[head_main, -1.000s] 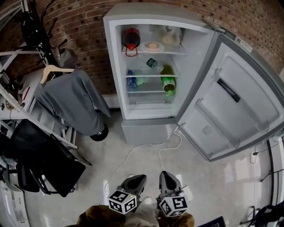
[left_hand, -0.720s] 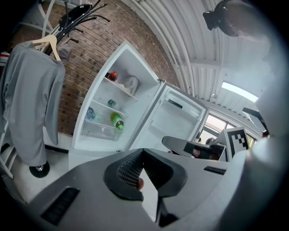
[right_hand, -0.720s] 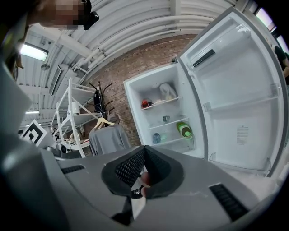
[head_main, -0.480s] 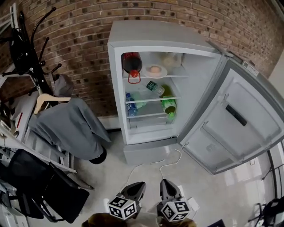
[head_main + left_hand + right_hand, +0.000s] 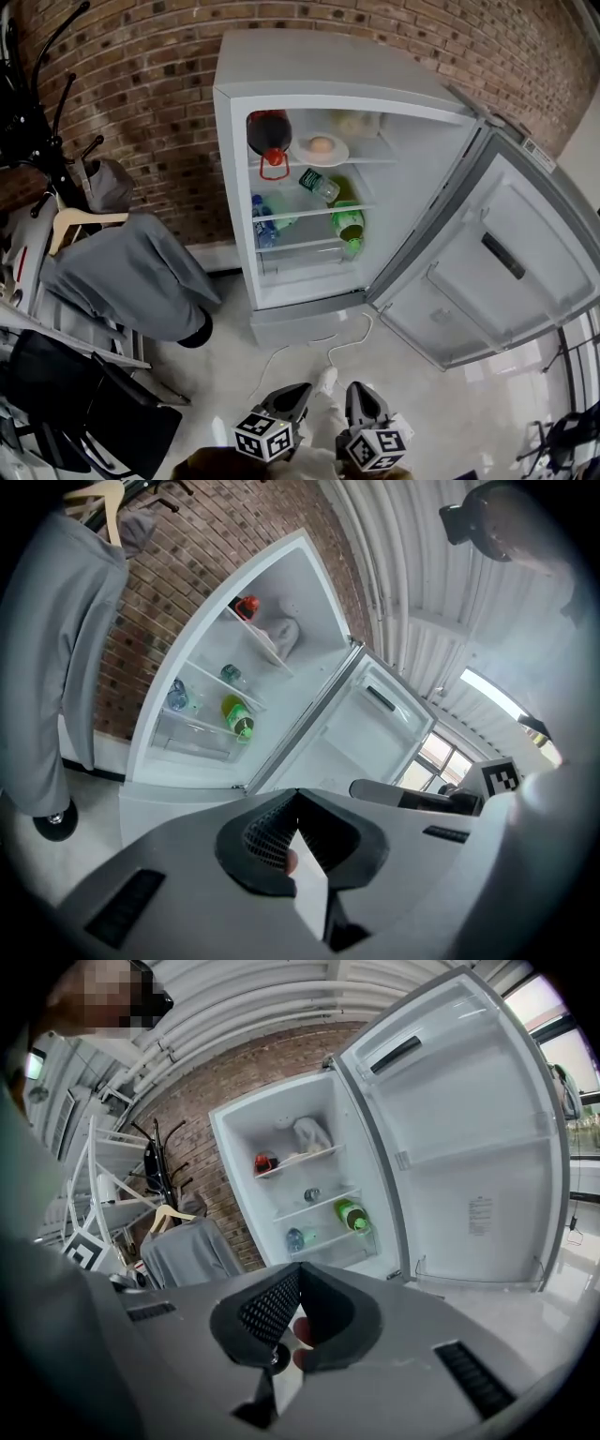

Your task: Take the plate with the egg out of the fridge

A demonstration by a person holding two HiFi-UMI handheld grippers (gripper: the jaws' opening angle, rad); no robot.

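A: Jaws first?
B: Clenched, both. Left gripper [image 5: 296, 794] tip against tip, right gripper [image 5: 300, 1269] the same, gripping only air.
A: Placement?
B: Side by side, well short of the fridge [image 5: 328, 66], pointed toward it over pale floor.
A: Plate?
B: Plate [image 5: 302, 150] on the fridge's top shelf, about mid-width, with the egg [image 5: 321, 144] on it. Well apart from both grippers.
A: Neighbours?
B: Dark bottle [image 5: 268, 133] with red cap just left of the plate, same shelf. Pale lump to the right, too blurred to name. One shelf down, clear bottle [image 5: 319, 184] lying tilted. Lower again, blue bottle [image 5: 262, 208] at the fridge's left side, green bottle [image 5: 349, 225] at its right.
A: Door?
B: Door [image 5: 497, 272] wide open, off to the fridge's right.
A: Rest?
B: Brick wall [image 5: 141, 84] behind the fridge, grey garment [image 5: 131, 277] on a hanger to its left, white cable [image 5: 347, 342] on the floor before its base.
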